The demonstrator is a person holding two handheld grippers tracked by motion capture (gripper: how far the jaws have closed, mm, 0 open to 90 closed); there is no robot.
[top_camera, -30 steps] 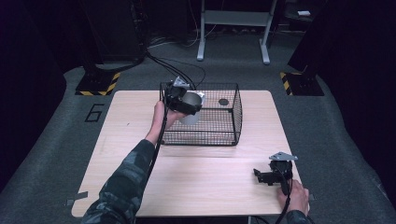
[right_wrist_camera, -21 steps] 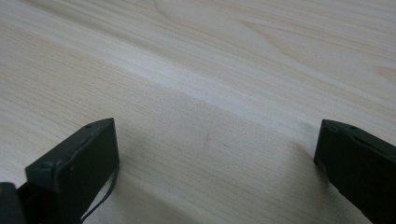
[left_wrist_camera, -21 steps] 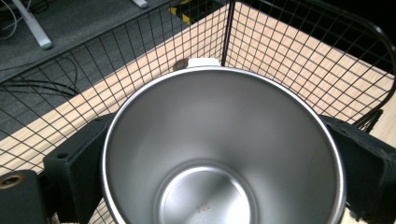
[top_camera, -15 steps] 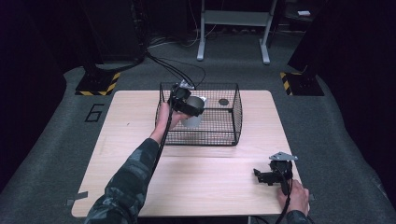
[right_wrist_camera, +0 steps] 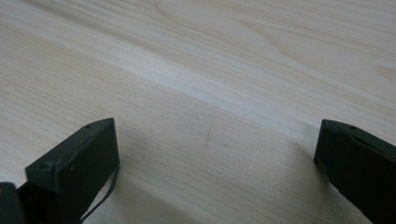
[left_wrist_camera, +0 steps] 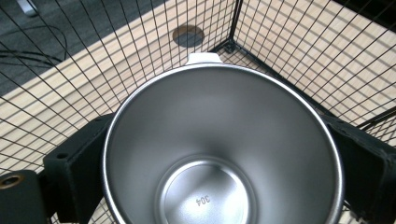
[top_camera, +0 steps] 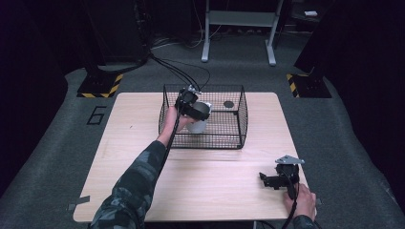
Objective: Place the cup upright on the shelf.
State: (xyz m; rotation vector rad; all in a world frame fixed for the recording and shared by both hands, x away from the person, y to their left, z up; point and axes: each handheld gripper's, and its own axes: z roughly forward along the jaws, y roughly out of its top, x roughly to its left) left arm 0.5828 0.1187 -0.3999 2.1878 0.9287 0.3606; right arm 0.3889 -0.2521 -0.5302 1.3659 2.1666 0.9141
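Note:
My left gripper (top_camera: 195, 111) is shut on a steel cup (top_camera: 198, 117), holding it inside the black wire basket (top_camera: 241, 121) at its left part. In the left gripper view the cup (left_wrist_camera: 219, 140) opens toward the camera, a black jaw pressed on each side of it, with a small tab on its far rim and "304" stamped in its bottom. A dark round disc (top_camera: 229, 104) lies in the basket's far right corner; it is the same disc (left_wrist_camera: 187, 35) beyond the cup. My right gripper (top_camera: 267, 180) rests low at the table's front right, open with only bare wood between its jaws (right_wrist_camera: 215, 154).
The wooden table (top_camera: 143, 181) has free room in front of the basket. Black cables (top_camera: 176, 71) trail off the far edge onto the grey floor. Hazard-striped bases (top_camera: 98, 86) stand at both far corners, and a metal frame (top_camera: 239, 28) stands behind.
My left gripper has carried the cup rightward and down, deeper into the basket. The right gripper has stayed in place.

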